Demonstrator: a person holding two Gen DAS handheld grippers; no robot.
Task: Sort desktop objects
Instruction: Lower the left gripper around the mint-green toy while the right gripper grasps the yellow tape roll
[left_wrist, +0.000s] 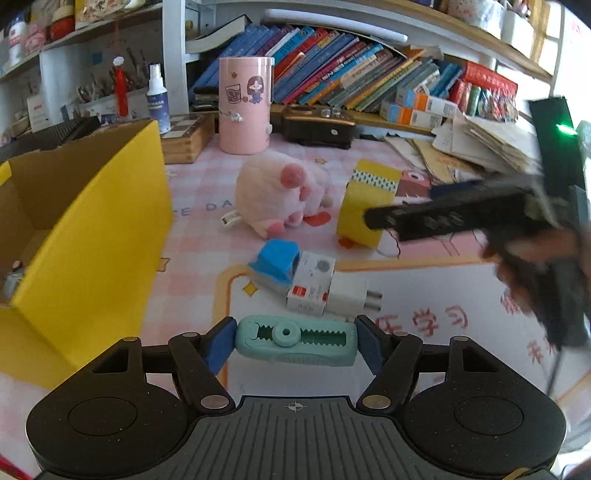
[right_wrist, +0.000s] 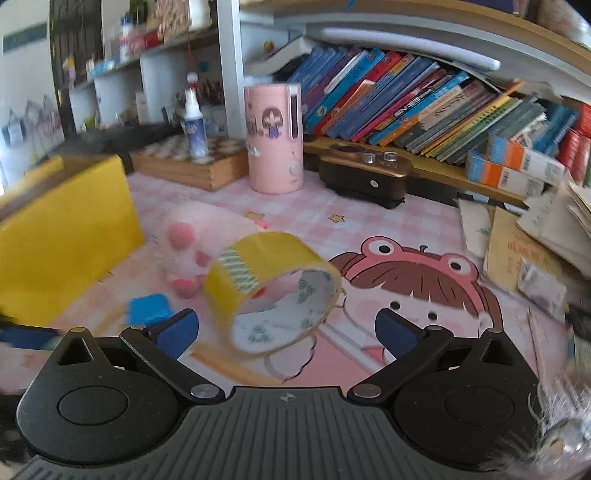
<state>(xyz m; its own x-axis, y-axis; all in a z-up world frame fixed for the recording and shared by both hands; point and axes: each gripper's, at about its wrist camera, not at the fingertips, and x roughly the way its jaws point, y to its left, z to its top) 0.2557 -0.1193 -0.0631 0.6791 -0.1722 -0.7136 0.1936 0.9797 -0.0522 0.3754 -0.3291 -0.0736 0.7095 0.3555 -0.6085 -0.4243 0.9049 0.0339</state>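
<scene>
My left gripper (left_wrist: 295, 341) is shut on a teal correction-tape dispenser (left_wrist: 295, 343), held above the desk mat beside the yellow cardboard box (left_wrist: 96, 236). My right gripper (right_wrist: 286, 330) is open, and a yellow tape roll (right_wrist: 258, 266) stands tilted between and just ahead of its fingers, touching neither pad as far as I can tell. In the left wrist view the right gripper (left_wrist: 373, 218) reaches in from the right at the tape roll (left_wrist: 365, 199). A pink plush toy (left_wrist: 280, 195), a blue-capped item (left_wrist: 275, 264) and a white plug adapter (left_wrist: 332, 291) lie on the mat.
A pink cylinder container (left_wrist: 245, 105) stands at the back with a dark box (left_wrist: 317, 125) beside it. A wooden box (right_wrist: 192, 162) carries a spray bottle (right_wrist: 194, 125). Books (left_wrist: 332, 70) fill the shelf. Loose papers (left_wrist: 480, 144) are piled at the right.
</scene>
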